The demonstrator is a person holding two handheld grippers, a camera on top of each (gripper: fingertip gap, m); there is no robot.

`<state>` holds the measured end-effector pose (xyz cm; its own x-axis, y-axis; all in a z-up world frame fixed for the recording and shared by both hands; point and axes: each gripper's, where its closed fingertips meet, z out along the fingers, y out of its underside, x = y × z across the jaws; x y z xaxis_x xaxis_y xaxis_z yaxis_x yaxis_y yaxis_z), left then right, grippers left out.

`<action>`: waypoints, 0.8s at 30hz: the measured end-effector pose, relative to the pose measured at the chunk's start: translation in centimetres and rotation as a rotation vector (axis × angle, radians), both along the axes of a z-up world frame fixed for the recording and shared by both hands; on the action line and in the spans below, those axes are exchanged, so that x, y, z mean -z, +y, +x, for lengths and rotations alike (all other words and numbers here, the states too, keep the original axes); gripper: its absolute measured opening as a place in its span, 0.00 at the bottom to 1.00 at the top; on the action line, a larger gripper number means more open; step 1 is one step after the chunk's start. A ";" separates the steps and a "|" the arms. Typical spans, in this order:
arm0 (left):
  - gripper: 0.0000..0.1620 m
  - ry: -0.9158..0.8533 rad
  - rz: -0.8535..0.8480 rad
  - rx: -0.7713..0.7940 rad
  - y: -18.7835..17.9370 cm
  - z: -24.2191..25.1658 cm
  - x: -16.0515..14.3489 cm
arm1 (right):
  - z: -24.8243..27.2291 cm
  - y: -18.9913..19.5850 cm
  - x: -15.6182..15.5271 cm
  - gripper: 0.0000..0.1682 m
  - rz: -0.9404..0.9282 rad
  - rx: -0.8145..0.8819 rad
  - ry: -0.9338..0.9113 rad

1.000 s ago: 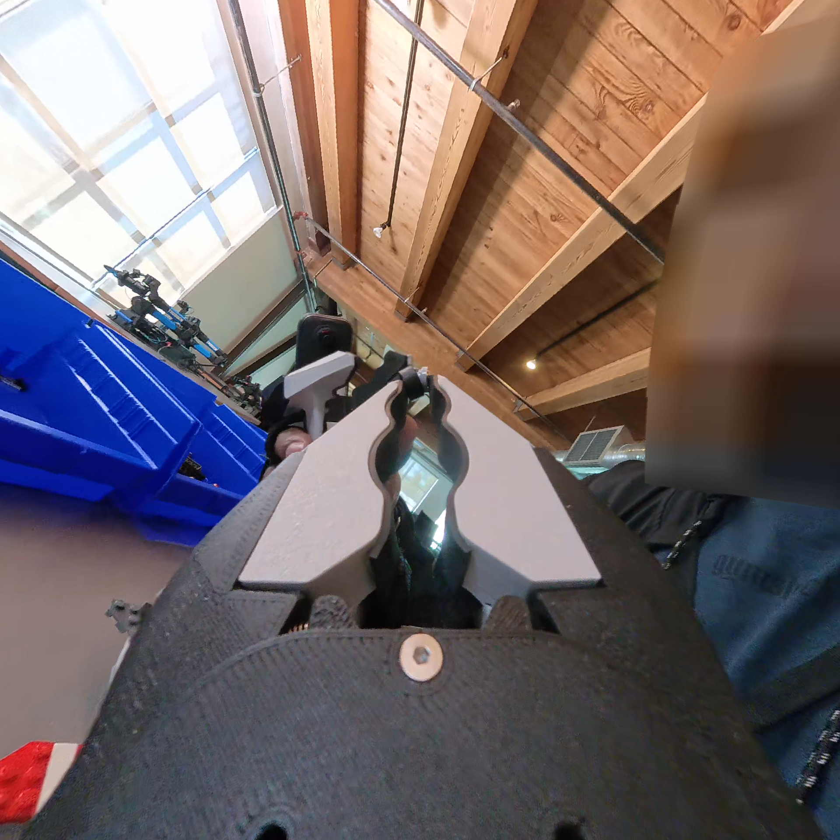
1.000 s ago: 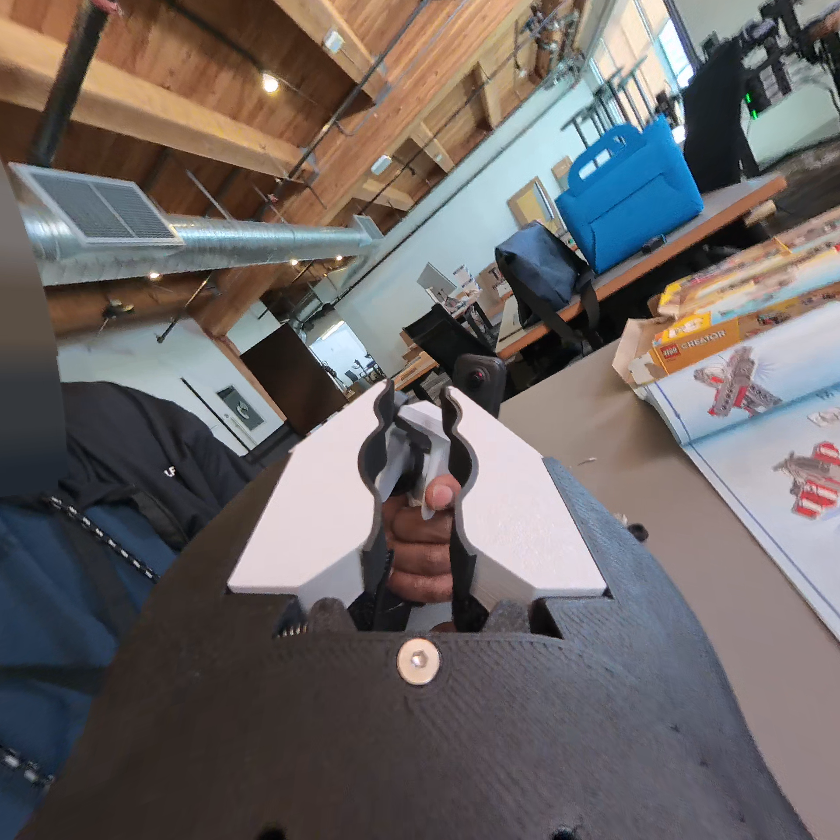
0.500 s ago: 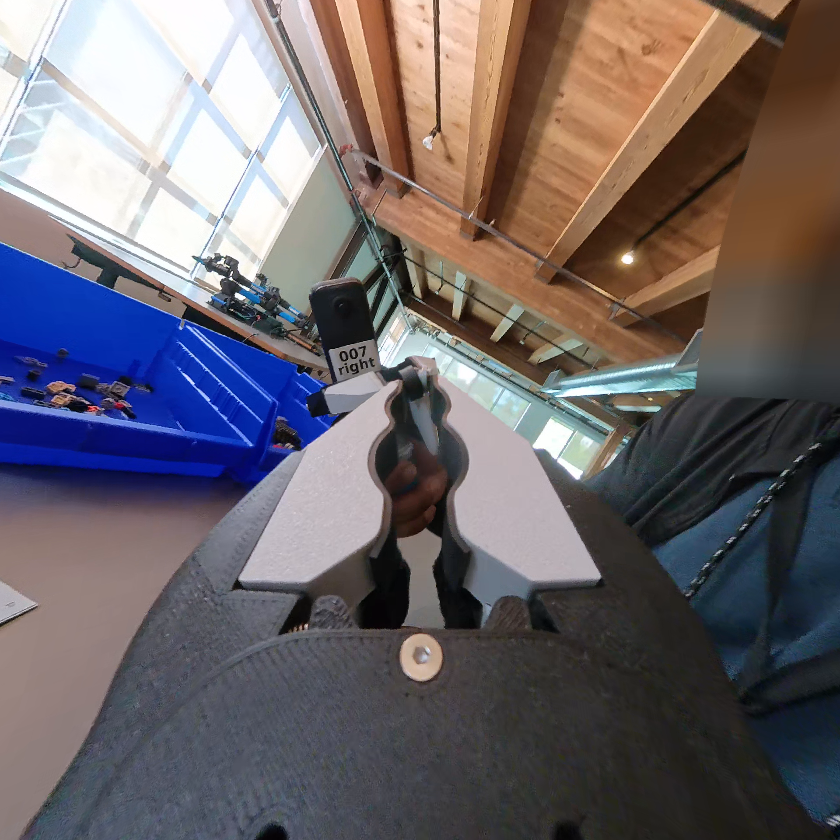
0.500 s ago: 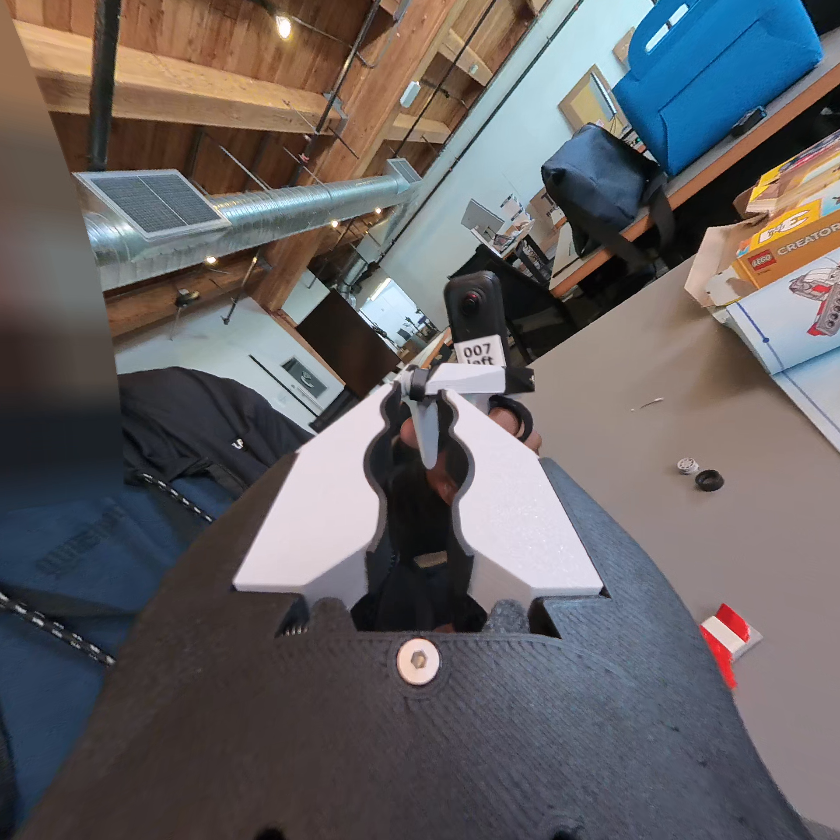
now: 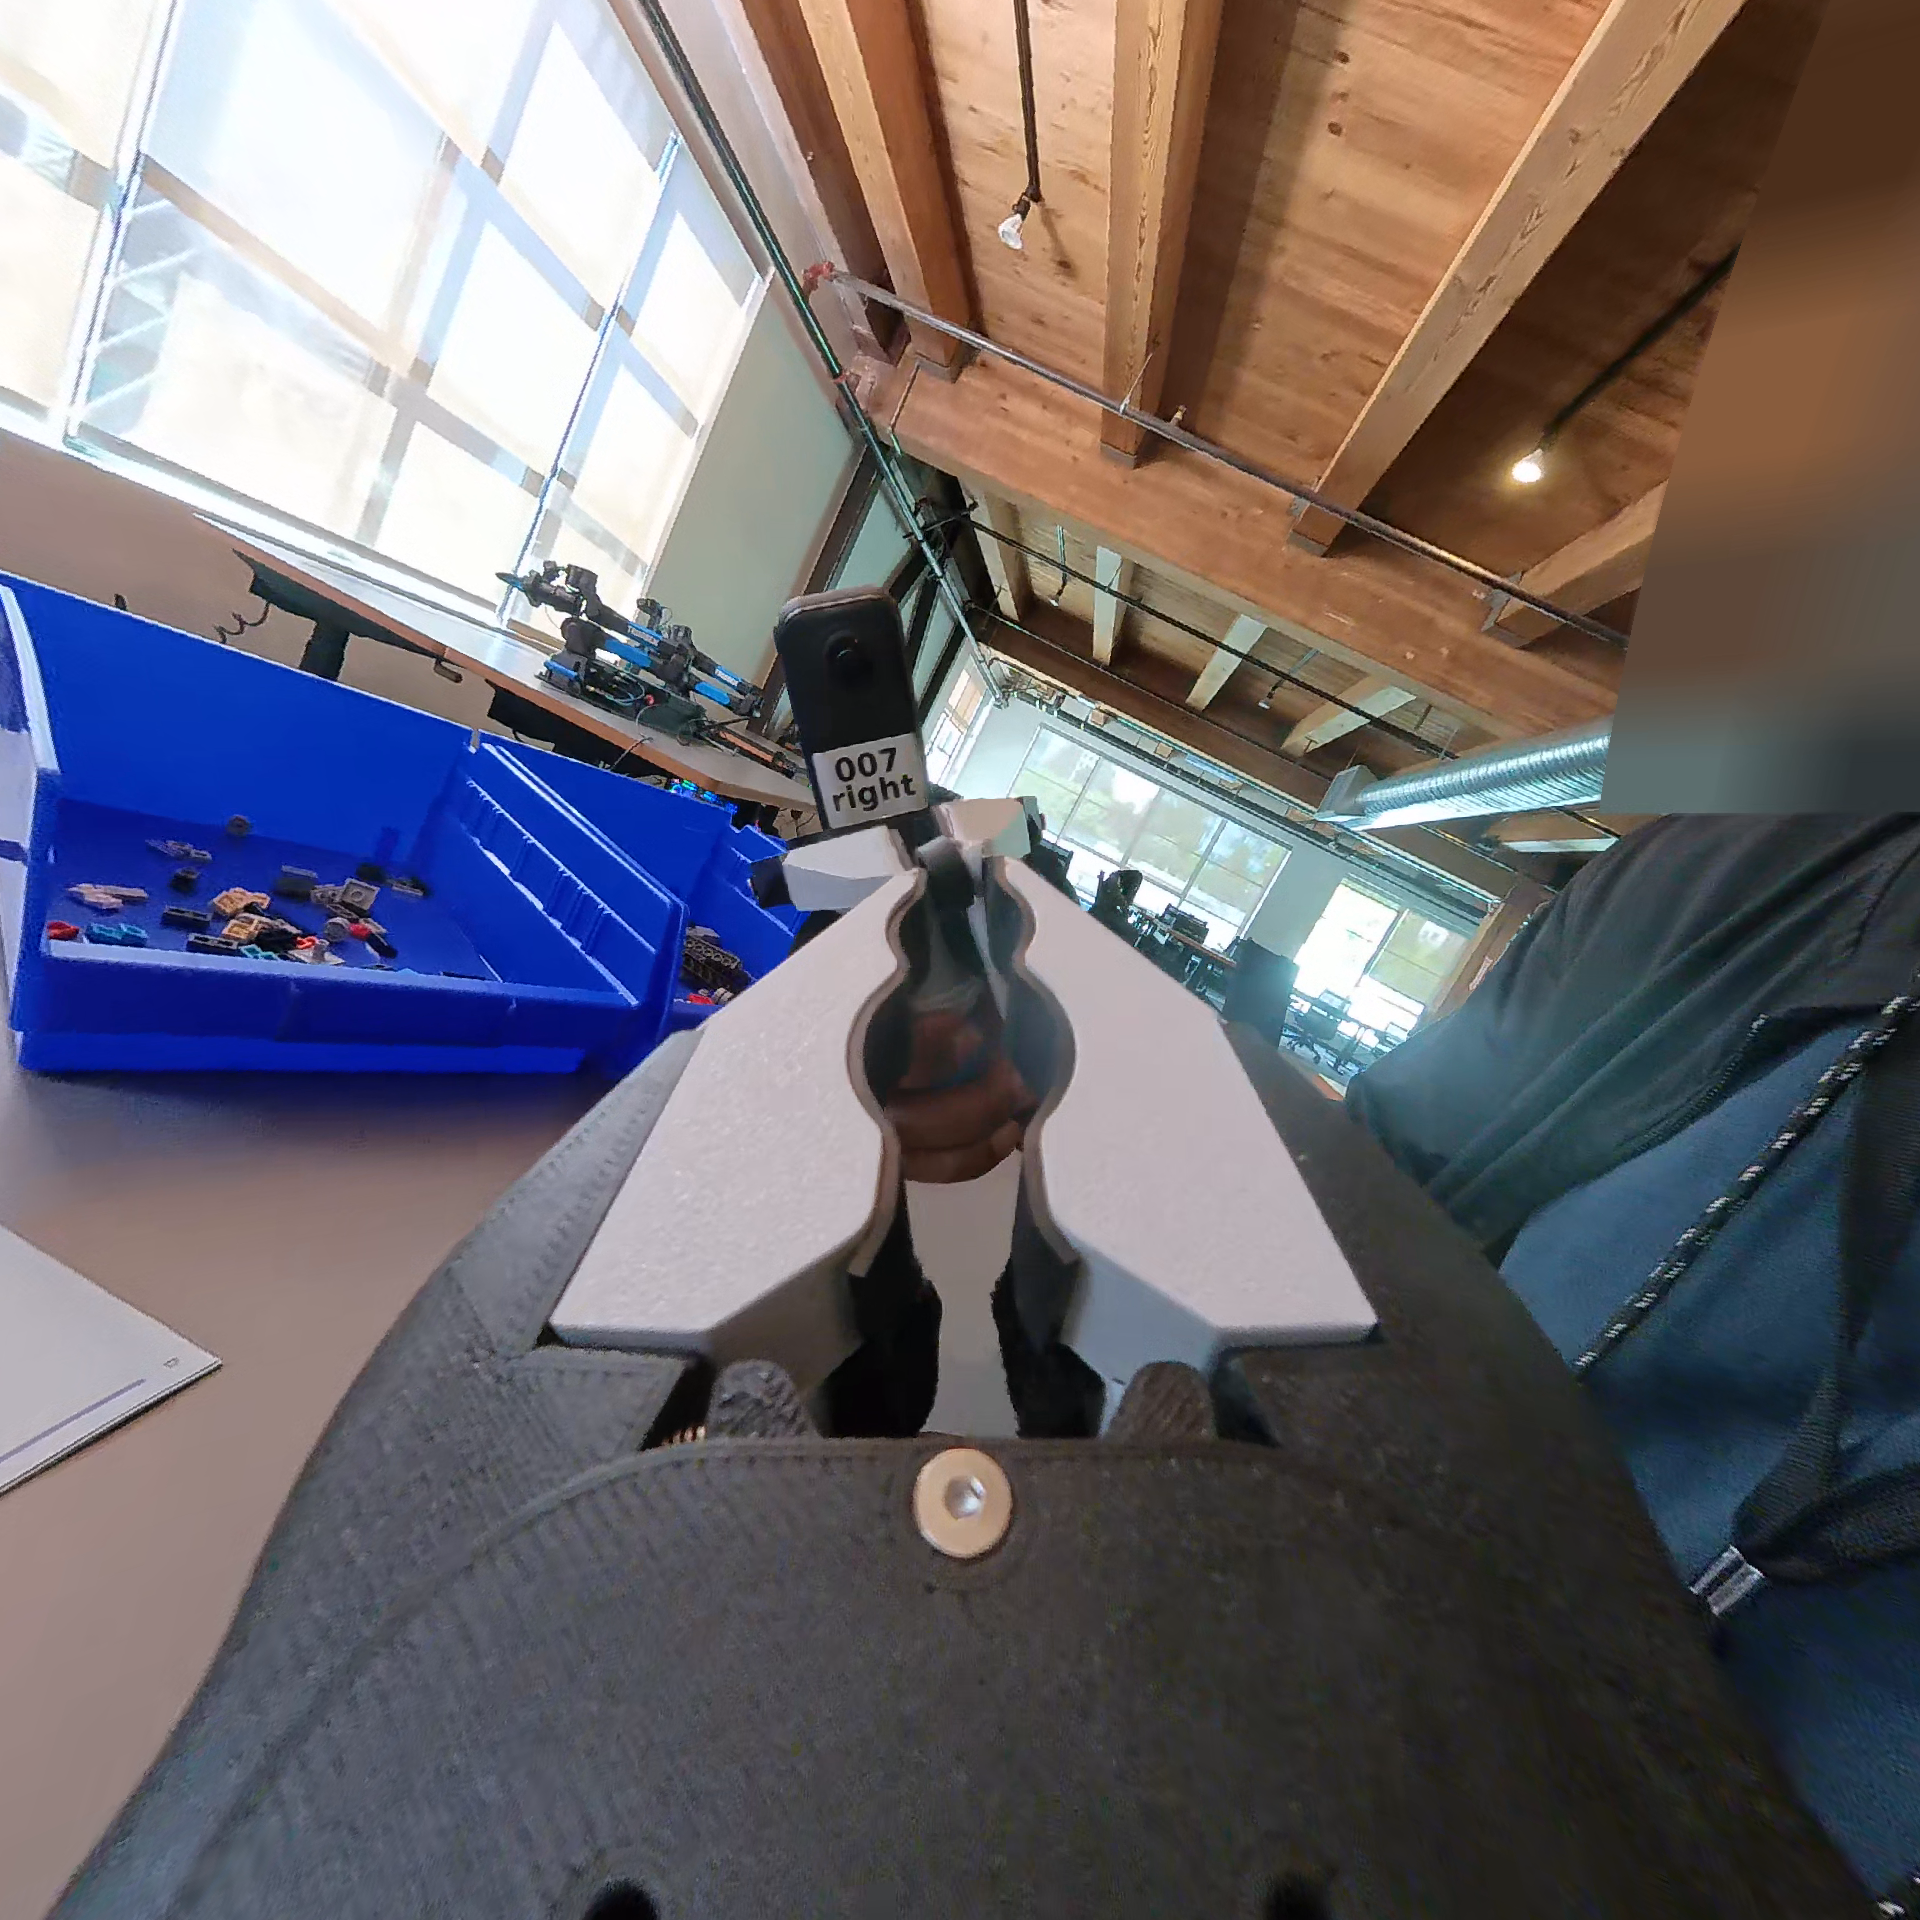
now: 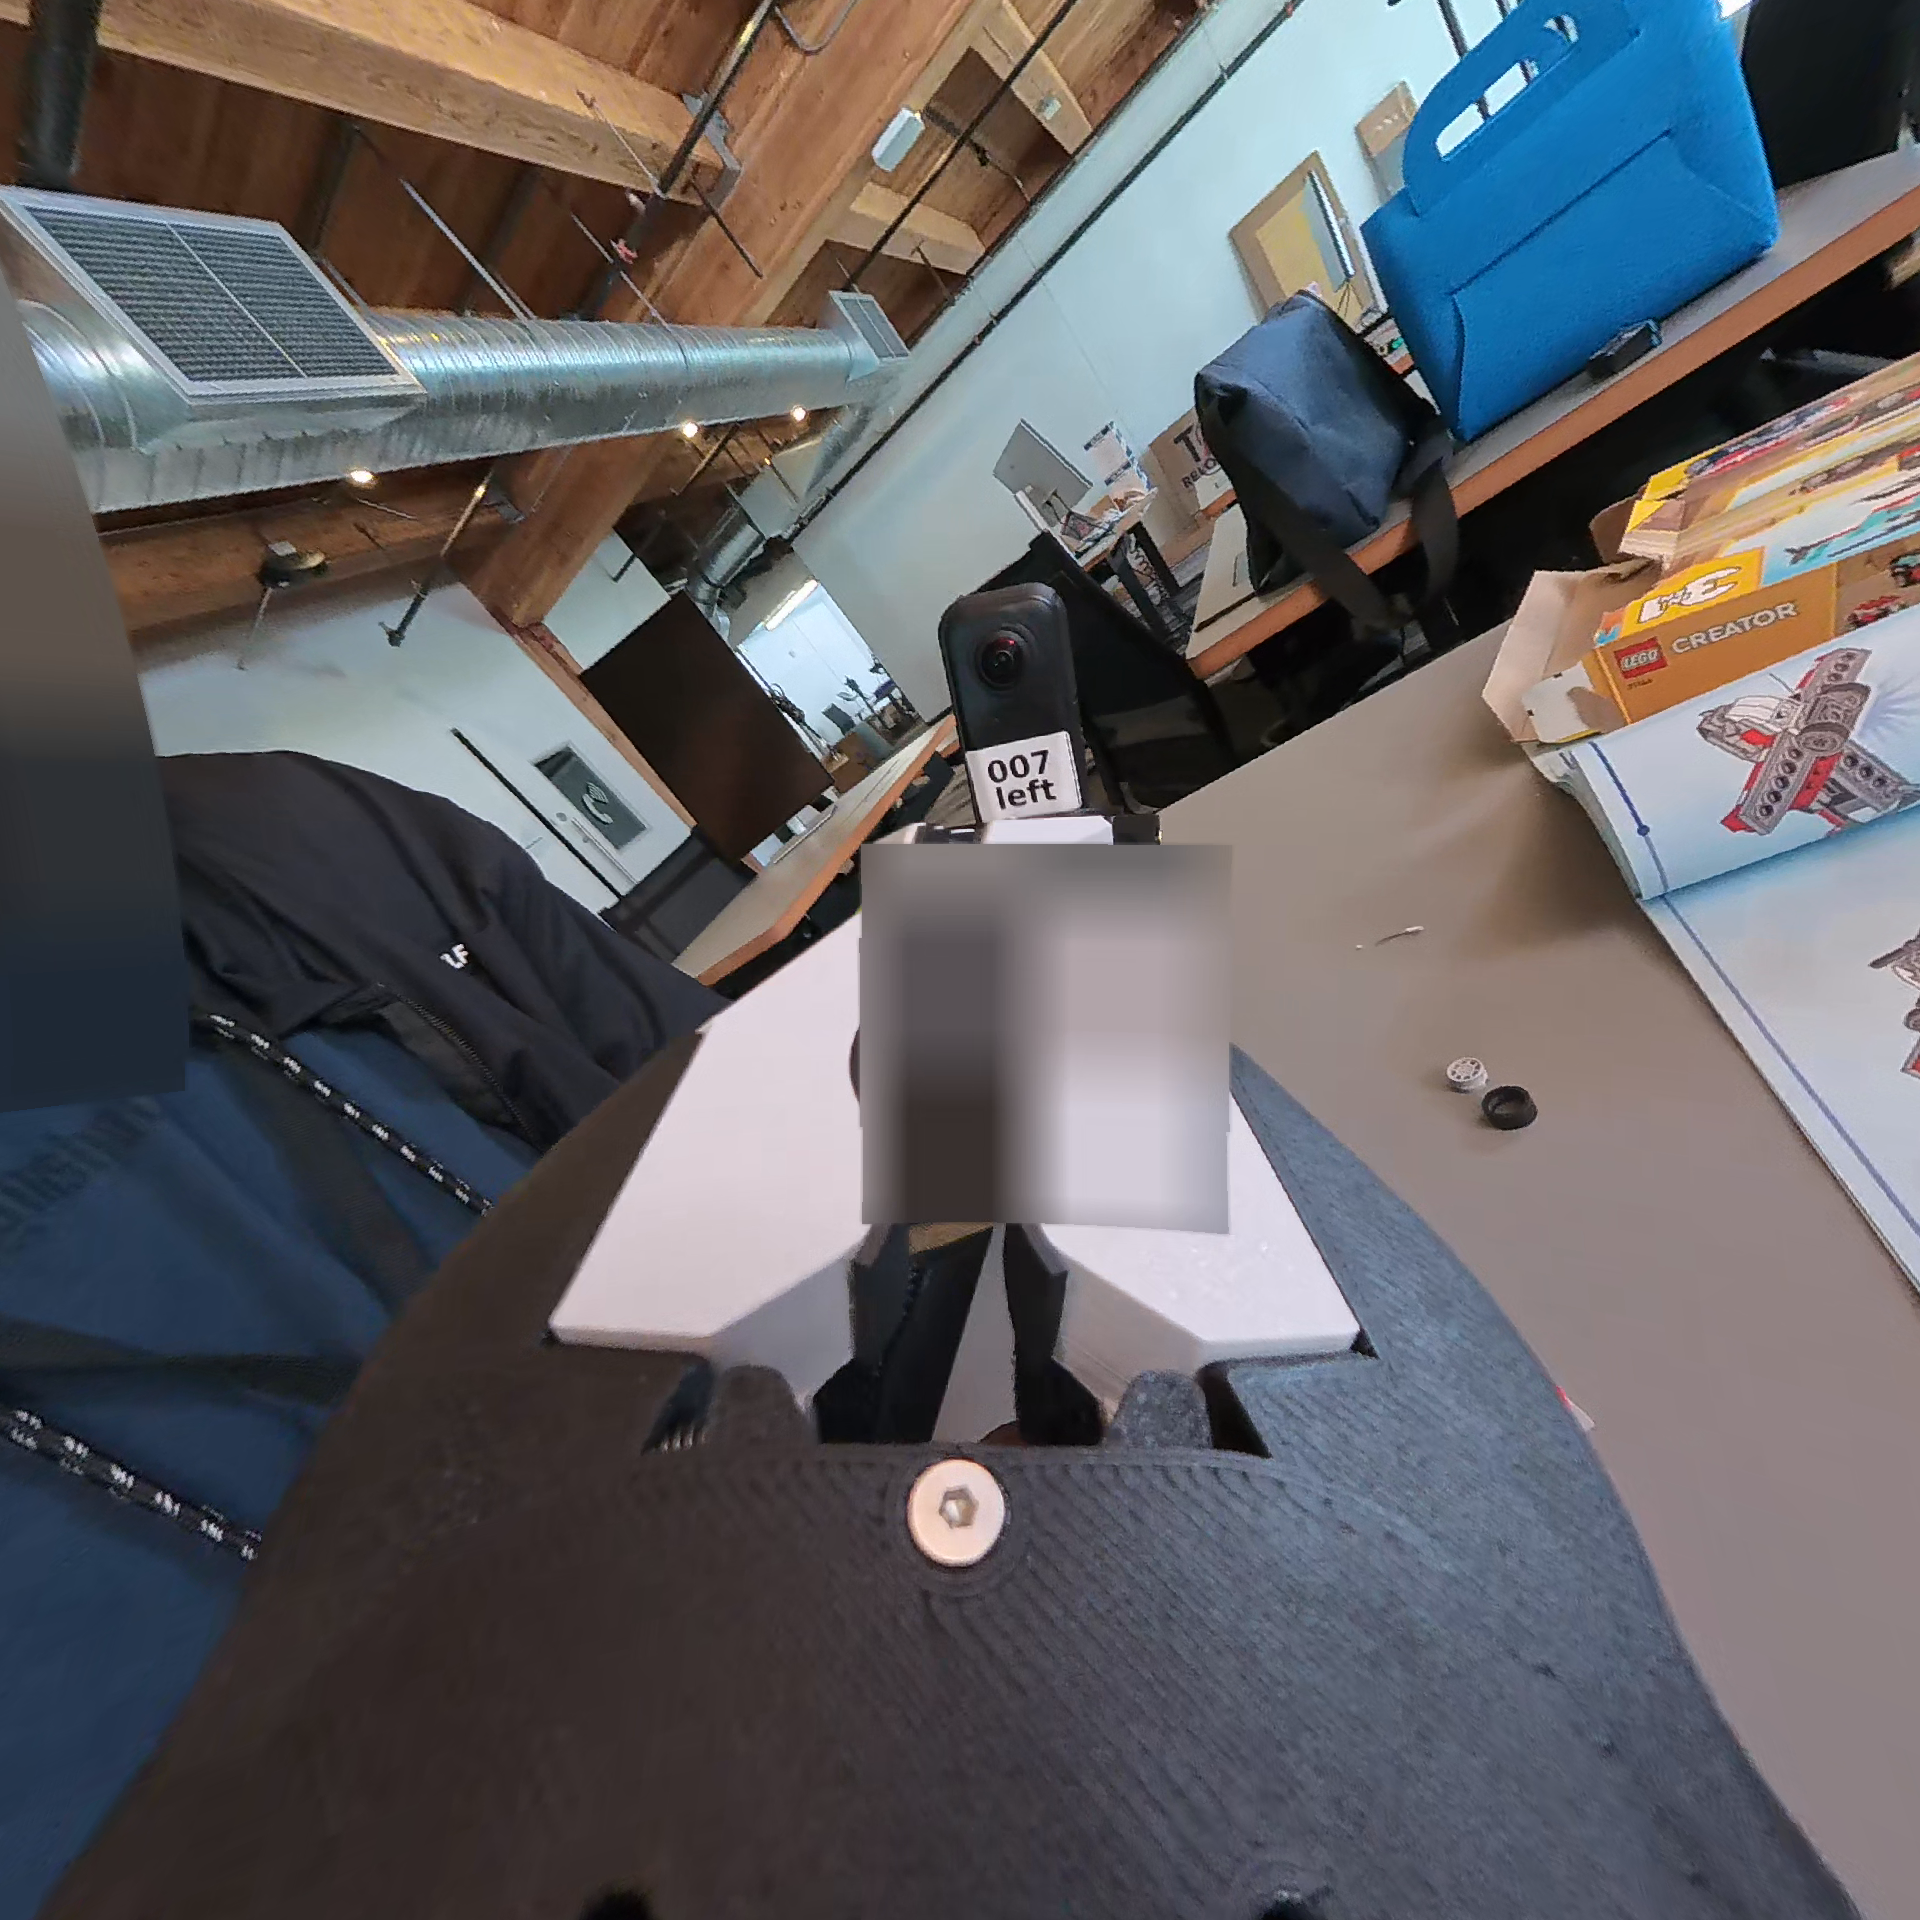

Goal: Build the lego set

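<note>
My left gripper [image 5: 961, 878] is held above the table, its jaws close together with nothing between them. It faces my right gripper, whose black camera [image 5: 842, 675] stands just beyond the tips. My right gripper [image 6: 1039, 883] is also held up and empty. A mosaic patch covers its tips, and its fingers [image 6: 727, 1164] stand as close together as the left ones. The left gripper's camera [image 6: 1003, 665] shows behind it. Several loose lego pieces [image 5: 239, 914] lie in a blue bin [image 5: 312, 1029]. A small grey wheel hub [image 6: 1465, 1072] and a black tyre [image 6: 1509, 1105] lie on the table.
An open instruction booklet [image 6: 1787, 914] and a lego box [image 6: 1714, 644] lie at the table's right side. A paper corner [image 5: 62, 1382] lies at the left. More blue bins [image 5: 582, 831] stand behind the first. A person in a dark jacket [image 6: 364, 935] is close behind both grippers. Less than 4 cm separates the two grippers' tips. Both grippers' tips are roughly 25 centimeters from the small grey wheel hub [image 6: 1465, 1072].
Both views have tilted down from the ceiling toward the table. The two grippers now face each other more squarely. The bin's pieces have come into view; a red-and-white piece has left the right wrist view.
</note>
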<state>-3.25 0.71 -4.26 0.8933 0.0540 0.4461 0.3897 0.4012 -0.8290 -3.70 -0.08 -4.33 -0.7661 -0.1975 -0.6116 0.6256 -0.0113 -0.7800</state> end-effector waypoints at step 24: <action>0.05 0.042 -0.045 0.145 0.4 2.2 0.2 | 2.3 0.1 -0.2 0.08 -0.023 -0.152 -0.053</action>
<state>-1.02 1.08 -4.45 0.9111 -0.0581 0.4081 0.4054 0.3055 -0.8616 -1.43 -0.01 -4.11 -0.6929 -0.3227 -0.6448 0.6621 0.0695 -0.7462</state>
